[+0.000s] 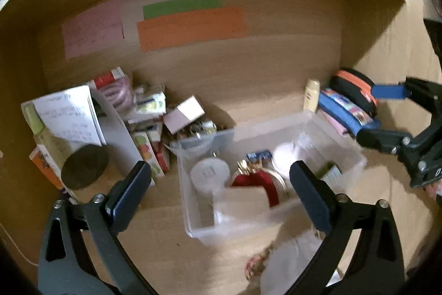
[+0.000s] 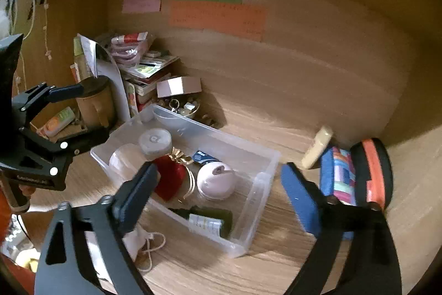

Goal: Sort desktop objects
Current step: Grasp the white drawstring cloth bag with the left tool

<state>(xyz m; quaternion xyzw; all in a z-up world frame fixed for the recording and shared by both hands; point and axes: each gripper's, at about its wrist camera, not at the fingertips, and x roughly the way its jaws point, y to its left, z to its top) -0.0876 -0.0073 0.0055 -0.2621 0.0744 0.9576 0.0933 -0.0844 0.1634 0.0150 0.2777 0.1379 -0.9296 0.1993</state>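
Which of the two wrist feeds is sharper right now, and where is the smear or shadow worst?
Right wrist view is sharper: the clear bin and the red pouch in it read cleanly. Left wrist view is motion-smeared, worst along the bin's near edge and the white bag in front. Both views bend the shelf into a fisheye curve, and the cluttered back left corner is dim.

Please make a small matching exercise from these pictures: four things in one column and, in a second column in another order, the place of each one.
Things:
1. red pouch
2. orange paper
3. black-and-orange case
4. white drawstring bag

Places:
a. on the back wall
b. inside the clear plastic bin
c. on the desk, in front of the bin
d. on the desk, right of the bin

Pairs: 1-b, 2-a, 3-d, 4-c
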